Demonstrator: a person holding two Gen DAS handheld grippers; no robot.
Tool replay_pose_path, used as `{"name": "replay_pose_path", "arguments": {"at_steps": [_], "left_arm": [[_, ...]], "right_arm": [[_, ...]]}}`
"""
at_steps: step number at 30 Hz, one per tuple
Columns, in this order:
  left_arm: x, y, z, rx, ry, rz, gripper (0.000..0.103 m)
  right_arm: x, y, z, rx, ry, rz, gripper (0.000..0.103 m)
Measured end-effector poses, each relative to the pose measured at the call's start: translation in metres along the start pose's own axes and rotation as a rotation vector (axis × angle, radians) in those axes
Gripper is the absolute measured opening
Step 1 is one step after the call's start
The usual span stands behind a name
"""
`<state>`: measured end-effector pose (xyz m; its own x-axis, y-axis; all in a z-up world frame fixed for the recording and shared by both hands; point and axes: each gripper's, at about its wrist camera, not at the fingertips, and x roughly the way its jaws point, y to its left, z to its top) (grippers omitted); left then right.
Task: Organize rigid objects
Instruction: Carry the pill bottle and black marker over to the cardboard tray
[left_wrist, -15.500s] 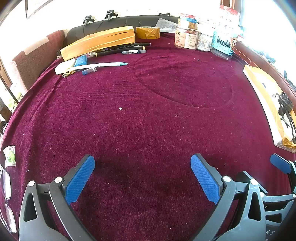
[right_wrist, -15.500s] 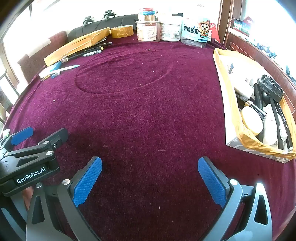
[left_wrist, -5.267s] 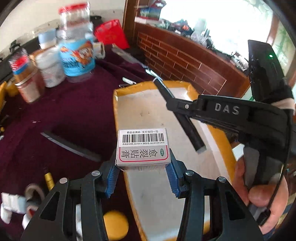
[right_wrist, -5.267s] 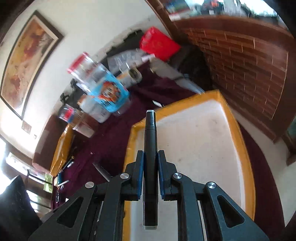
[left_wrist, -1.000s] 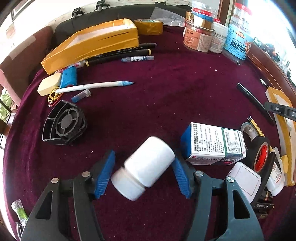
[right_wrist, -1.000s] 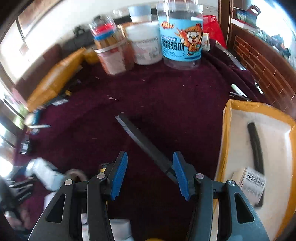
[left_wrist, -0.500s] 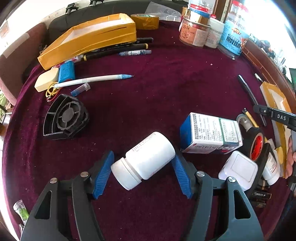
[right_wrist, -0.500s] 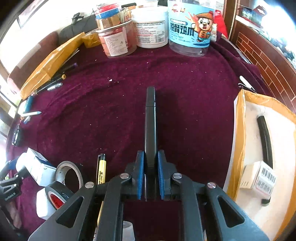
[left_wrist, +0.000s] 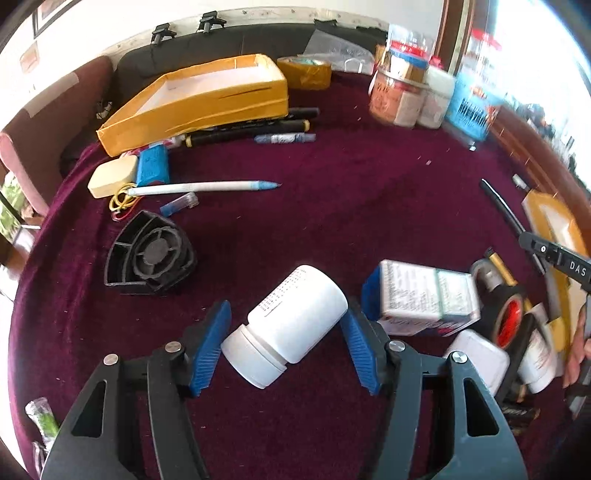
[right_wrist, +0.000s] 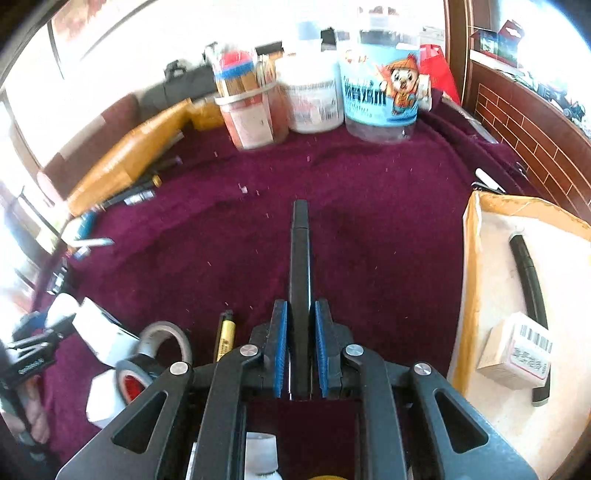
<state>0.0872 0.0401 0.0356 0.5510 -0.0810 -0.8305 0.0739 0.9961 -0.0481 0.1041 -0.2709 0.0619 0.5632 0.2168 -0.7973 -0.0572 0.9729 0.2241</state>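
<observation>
1. Bottle (left_wrist: 291, 325), white and lying on its side with its cap toward the near left, is sitting between the blue pads of the left hand-held gripper (left_wrist: 284, 349).
2. Its jaws are closing; the left pad is touching the cap, while the right pad is standing just beside the bottle's body, so it is not yet clamped.
3. Maroon cloth is covering the table (left_wrist: 369, 192) under the bottle.
4. Just right of the bottle, a blue-and-white box (left_wrist: 424, 295) is lying flat, and a roll of black tape (left_wrist: 506, 314) is standing beside it farther right.
5. To the far left of the bottle, a black fan housing (left_wrist: 147, 254) is resting on the cloth, well apart from a white pen (left_wrist: 203, 187) lying farther back.
6. A yellow tray (left_wrist: 207, 99) is sitting at the far left edge of the table.
7. The right hand-held gripper (right_wrist: 300, 347) is clenching a long black pen (right_wrist: 300, 266), which is pointing straight away along its fingers.
8. To its right, a second yellow tray (right_wrist: 471, 277) is holding a black marker (right_wrist: 528, 273) and a small barcoded box (right_wrist: 515, 356).
9. Jars (right_wrist: 380, 96) are standing in a row at the far edge.
10. A yellow marker (right_wrist: 226, 334) is lying just left of the right gripper's pads.
</observation>
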Motion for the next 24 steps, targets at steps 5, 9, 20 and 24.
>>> {"name": "replay_pose_path", "arguments": {"at_steps": [5,9,20,24], "left_arm": [[-0.005,-0.01,0.0,0.002,-0.029,-0.02,0.06],[-0.002,-0.012,-0.001,0.008,-0.017,-0.021,0.06],[-0.004,-0.014,-0.003,0.012,-0.012,-0.036,0.06],[-0.005,-0.014,-0.004,0.013,-0.013,-0.039,0.06]], "right_arm": [[-0.009,-0.006,0.001,0.035,-0.018,0.088,0.013],[-0.002,0.004,-0.006,0.005,0.029,0.102,0.013],[0.023,0.036,-0.022,-0.156,0.093,-0.074,0.013],[0.025,0.042,-0.024,-0.189,0.078,-0.124,0.013]]}}
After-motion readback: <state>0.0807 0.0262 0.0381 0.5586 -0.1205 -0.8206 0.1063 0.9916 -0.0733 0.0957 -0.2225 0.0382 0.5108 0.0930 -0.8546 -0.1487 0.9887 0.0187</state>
